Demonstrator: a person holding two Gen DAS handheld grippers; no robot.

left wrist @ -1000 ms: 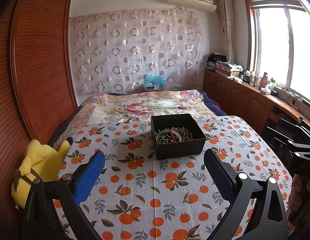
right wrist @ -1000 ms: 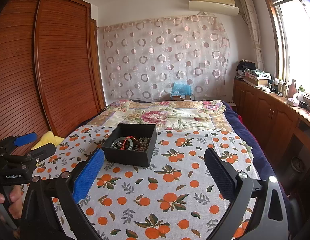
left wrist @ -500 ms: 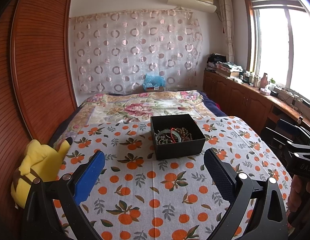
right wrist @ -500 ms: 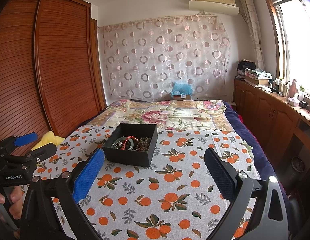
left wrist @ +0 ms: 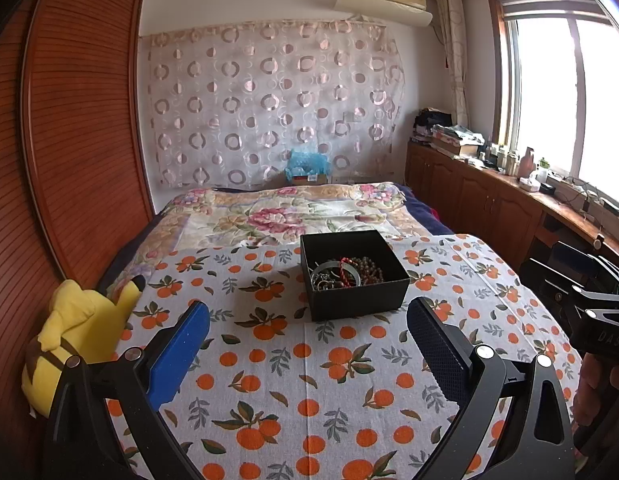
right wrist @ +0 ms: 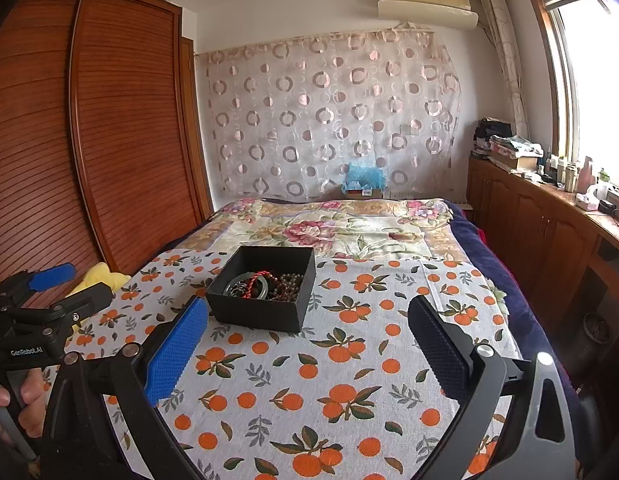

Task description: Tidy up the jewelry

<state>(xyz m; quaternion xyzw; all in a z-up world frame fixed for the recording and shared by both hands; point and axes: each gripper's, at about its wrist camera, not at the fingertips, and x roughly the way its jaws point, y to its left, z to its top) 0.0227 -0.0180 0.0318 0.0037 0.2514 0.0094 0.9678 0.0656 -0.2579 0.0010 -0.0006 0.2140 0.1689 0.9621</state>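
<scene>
Left tongs [left wrist: 307,332] and right tongs [right wrist: 308,330] gape wide, empty.

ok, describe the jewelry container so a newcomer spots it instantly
Start at the bed, where an orange-print cloth covers the near end. On the cloth's far part sits a small black box, open-topped. It is the only container there, holding tangled bracelets and beads, including a red corded one.

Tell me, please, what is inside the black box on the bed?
The black box holds a tangle of jewelry: a silver bangle, a red cord bracelet and brown beads. Anything under the pile, and the box floor beneath it, is covered.
</scene>
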